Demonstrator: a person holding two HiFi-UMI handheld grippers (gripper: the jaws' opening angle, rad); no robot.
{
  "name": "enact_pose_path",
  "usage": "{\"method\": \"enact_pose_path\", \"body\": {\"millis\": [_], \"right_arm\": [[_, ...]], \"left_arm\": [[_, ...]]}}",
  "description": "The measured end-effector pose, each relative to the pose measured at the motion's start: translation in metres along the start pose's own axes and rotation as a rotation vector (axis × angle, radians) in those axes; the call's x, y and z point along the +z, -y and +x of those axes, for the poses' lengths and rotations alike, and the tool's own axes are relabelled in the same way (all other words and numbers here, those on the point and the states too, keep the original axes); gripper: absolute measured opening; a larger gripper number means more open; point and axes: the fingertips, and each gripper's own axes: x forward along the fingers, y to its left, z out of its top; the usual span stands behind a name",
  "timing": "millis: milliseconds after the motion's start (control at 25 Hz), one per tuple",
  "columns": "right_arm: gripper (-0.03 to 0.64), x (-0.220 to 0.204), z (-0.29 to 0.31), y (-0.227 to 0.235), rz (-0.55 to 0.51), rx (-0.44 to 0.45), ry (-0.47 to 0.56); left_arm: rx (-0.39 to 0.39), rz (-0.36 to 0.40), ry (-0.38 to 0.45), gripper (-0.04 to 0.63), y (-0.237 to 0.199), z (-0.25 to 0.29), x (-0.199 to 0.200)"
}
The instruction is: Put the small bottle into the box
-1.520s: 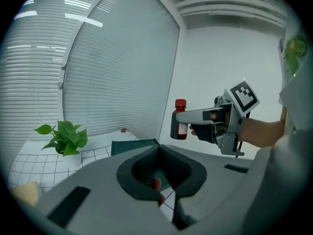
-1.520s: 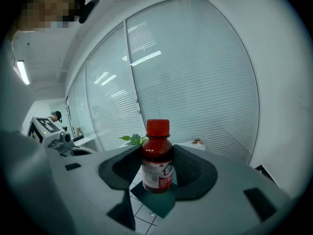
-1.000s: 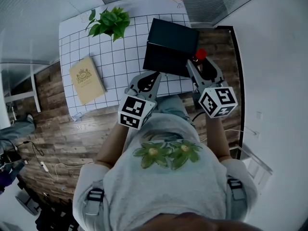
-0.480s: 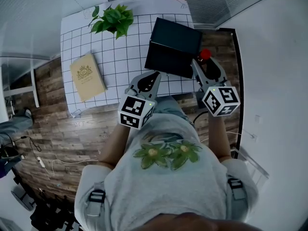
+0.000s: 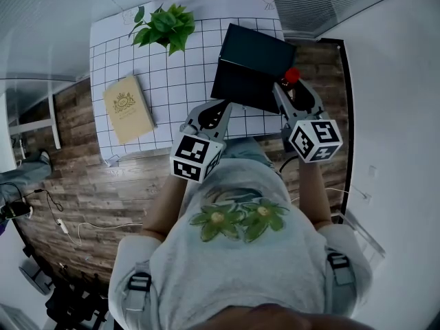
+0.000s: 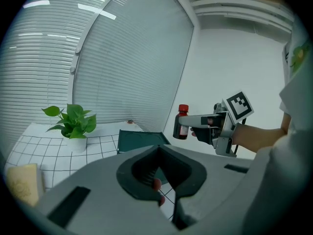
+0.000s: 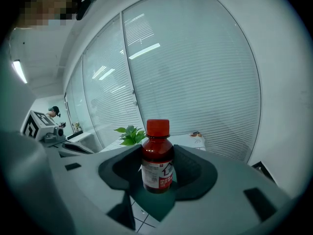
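I count one small bottle [image 7: 157, 156], one box [image 5: 251, 66], one potted plant [image 5: 165, 26], one book [image 5: 128, 108], and two tools, my left tool [image 5: 212, 112] and right tool [image 5: 294, 91].

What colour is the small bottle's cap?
Red cap on the small bottle; right gripper view shows it best.

Wood-plank floor [image 5: 75, 191], white gridded table [image 5: 182, 81], window blinds [image 7: 195, 72], white wall [image 5: 399, 81]

The table [image 5: 185, 81] offers one open lane down its middle, from near edge to far edge, between the book [image 5: 128, 107] on the left and the box [image 5: 244, 81] on the right. The plant [image 5: 165, 27] blocks the far left corner. The left gripper [image 5: 218, 110] stands at the box's near left side. The right gripper [image 5: 290, 86], clamped on the small bottle [image 5: 291, 76], occupies the box's near right corner.
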Motion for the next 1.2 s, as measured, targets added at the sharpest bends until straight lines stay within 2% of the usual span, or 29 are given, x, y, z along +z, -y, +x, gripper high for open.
{"method": "enact_pose_path", "body": {"millis": [760, 1200], "right_arm": [[0.202, -0.019, 0.032, 0.002, 0.024, 0.041, -0.073], [0.202, -0.031, 0.044, -0.007, 0.012, 0.088, -0.118]], "left_arm": [[-0.002, -0.006, -0.033, 0.008, -0.011, 0.018, 0.005], [0.032, -0.032, -0.037, 0.008, -0.018, 0.015, 0.004]]}}
